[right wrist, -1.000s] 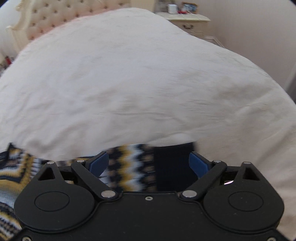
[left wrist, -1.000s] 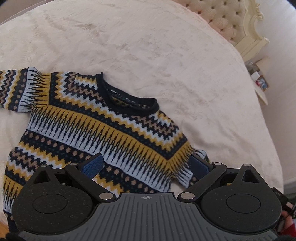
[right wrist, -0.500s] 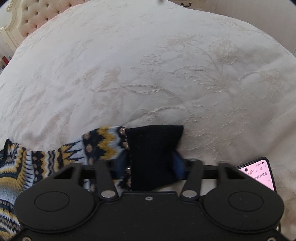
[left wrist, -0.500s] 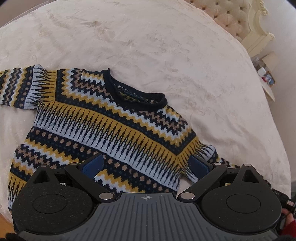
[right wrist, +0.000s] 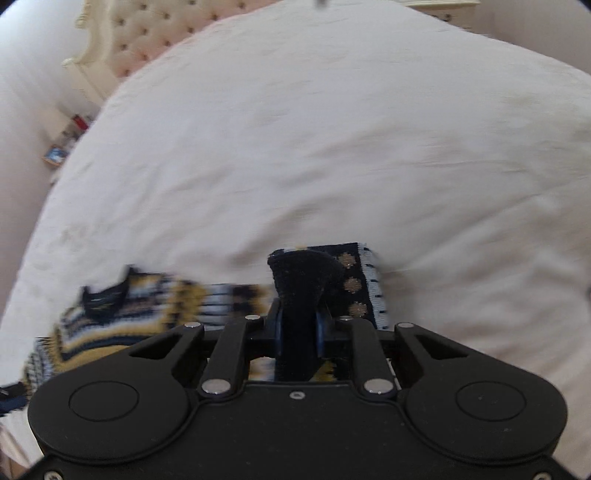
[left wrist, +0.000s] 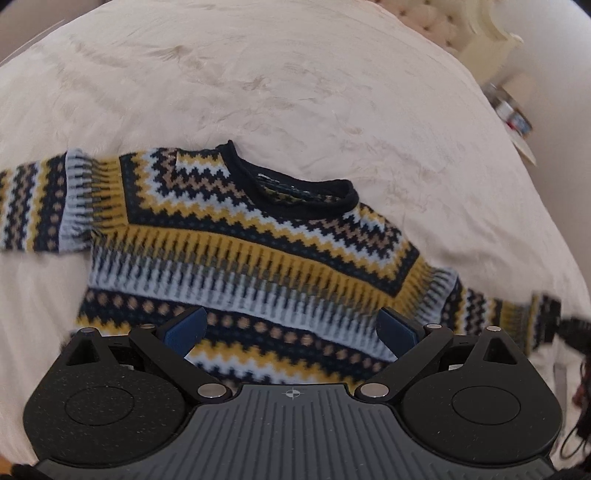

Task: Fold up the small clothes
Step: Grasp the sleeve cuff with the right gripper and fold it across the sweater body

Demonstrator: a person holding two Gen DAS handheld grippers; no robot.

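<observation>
A small knitted sweater [left wrist: 243, 254] with navy, yellow, white and tan zigzag bands lies face up and spread flat on a cream bedspread [left wrist: 295, 92]. My left gripper [left wrist: 291, 326] is open and empty, hovering above the sweater's lower body. My right gripper [right wrist: 299, 328] is shut on the navy cuff [right wrist: 303, 280] of the sweater's right sleeve and holds it lifted off the bed. The sweater body [right wrist: 122, 314] trails to the left in the right wrist view. That sleeve [left wrist: 517, 314] stretches to the right edge in the left wrist view.
A tufted cream headboard [right wrist: 159, 29] stands at the head of the bed. A bedside table with small items [left wrist: 513, 114] is beside it. The bedspread [right wrist: 332, 147] extends all around the sweater.
My right gripper closed on the sleeve cuff and lifted it, pulling the sleeve out to the right. My left gripper drew back, so more of the sweater shows.
</observation>
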